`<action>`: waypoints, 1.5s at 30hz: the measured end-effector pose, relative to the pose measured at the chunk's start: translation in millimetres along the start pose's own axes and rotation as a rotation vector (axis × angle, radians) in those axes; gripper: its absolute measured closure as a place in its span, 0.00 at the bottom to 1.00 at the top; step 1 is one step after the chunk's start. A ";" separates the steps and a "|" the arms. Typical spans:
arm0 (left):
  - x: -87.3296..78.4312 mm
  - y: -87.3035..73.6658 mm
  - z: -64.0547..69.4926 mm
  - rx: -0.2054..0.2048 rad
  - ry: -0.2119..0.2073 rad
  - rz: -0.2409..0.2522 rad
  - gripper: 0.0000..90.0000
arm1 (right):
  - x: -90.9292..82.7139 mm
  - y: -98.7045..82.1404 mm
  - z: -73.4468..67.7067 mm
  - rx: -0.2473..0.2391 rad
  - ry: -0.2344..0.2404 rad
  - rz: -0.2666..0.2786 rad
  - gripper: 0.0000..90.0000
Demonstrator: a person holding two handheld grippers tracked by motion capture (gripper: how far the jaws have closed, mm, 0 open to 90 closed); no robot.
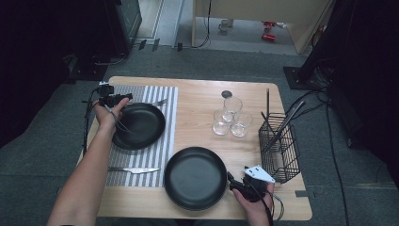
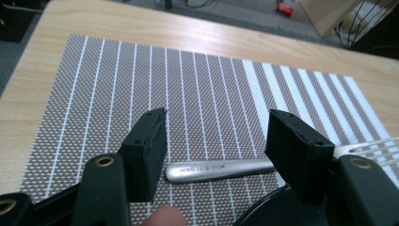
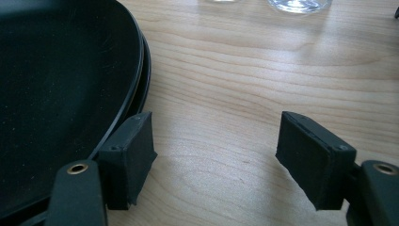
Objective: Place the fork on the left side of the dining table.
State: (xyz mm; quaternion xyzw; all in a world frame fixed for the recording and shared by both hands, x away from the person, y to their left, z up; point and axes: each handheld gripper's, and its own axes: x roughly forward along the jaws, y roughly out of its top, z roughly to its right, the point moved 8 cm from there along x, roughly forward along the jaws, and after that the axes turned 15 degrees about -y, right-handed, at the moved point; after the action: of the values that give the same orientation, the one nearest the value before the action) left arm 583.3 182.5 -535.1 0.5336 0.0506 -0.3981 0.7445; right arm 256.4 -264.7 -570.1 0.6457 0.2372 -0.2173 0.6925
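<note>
Left gripper view (image 2: pixel 214 141) is showing released jaws straddling the fork (image 2: pixel 221 170) at the placemat's (image 2: pixel 141 94) far edge; lifting carelessly risks dragging it.

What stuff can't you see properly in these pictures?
- Fork: in the left gripper view, the left tongs' black pad covers its neck, and the picture edge cuts off its prongs.
- Wire basket: in the high view, the things standing in it are too thin and dark to name.
- Floor items beyond the table: too small.
</note>
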 end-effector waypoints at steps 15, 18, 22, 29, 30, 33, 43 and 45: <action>-25.8 12.5 25.4 0.042 -0.055 0.112 0.41 | -0.5 0.2 0.1 -0.001 -0.001 0.005 0.32; -31.6 12.1 34.5 0.046 -0.077 0.123 0.39 | -0.8 0.4 -0.1 -0.002 -0.003 0.009 0.32; -40.1 9.4 44.9 0.053 -0.099 0.124 0.35 | -1.3 0.5 0.0 0.000 0.001 0.013 0.33; -63.0 7.0 63.5 0.085 -0.102 0.120 0.26 | -2.5 -0.4 0.5 -0.007 0.008 0.012 0.33; -66.6 6.8 66.2 0.087 -0.107 0.122 0.24 | -2.9 -0.1 0.9 -0.005 0.007 0.014 0.33; -74.7 4.9 73.7 0.090 -0.116 0.122 0.21 | -5.6 2.0 1.5 -0.001 0.007 0.021 0.33; -88.9 -14.9 97.5 0.138 -0.109 0.129 0.15 | -14.5 11.7 1.7 0.003 0.001 0.033 0.33; -90.8 -20.6 104.3 0.149 -0.111 0.126 0.15 | -17.0 15.1 1.5 0.002 0.002 0.040 0.33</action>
State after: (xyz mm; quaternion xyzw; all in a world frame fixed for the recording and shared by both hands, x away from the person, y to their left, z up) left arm 471.9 142.0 -460.8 0.5666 -0.0543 -0.3821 0.7280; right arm 252.1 -265.2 -547.7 0.6513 0.2247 -0.2032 0.6958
